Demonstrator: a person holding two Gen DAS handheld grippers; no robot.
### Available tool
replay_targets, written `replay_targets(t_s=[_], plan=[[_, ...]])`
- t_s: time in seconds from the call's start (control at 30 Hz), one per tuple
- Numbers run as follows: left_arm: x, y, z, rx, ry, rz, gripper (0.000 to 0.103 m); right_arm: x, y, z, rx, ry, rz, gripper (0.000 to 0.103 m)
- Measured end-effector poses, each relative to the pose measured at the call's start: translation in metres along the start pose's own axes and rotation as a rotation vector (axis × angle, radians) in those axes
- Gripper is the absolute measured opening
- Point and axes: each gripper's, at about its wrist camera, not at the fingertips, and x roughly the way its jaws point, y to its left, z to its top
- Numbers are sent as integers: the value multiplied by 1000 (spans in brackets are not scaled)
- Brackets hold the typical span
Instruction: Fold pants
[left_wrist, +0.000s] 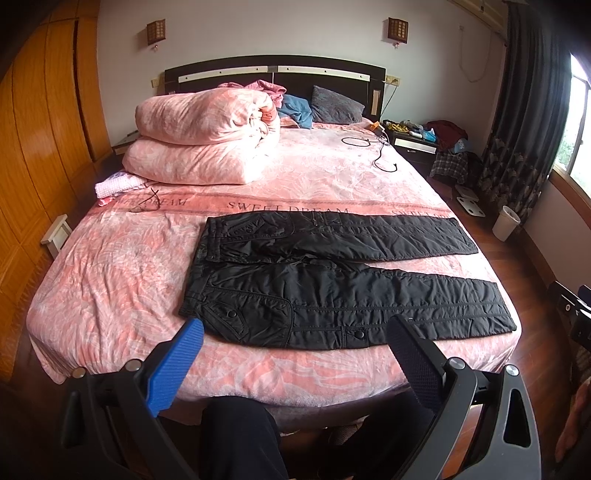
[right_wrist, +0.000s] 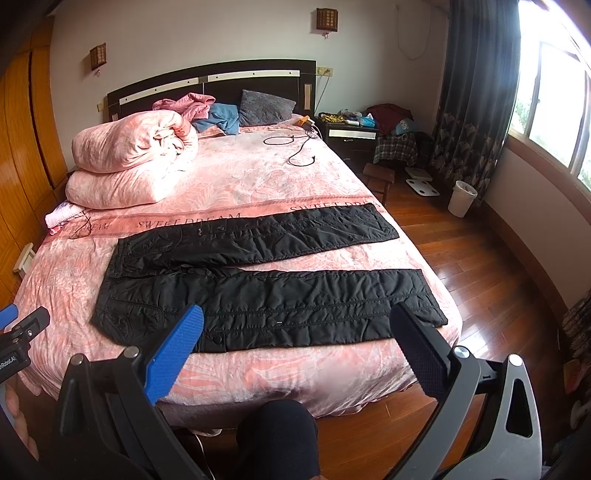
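Here, black pants (left_wrist: 332, 280) flat on pink bed (left_wrist: 110, 295).

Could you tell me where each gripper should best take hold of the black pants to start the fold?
Probably the near leg's outer edge: left gripper at the waistband corner, right gripper at the cuff. The pants lie flat, sideways, so come in low from the bed's foot.

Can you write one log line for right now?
pants: flat on bed, unfolded | left gripper: open | right gripper: open
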Motion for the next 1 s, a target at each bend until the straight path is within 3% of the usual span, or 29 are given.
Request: replay_targets(t_s=[1.0], plan=[[0,-1,0,0,-1,1,99,-1,-3,3,0,-1,3,101]])
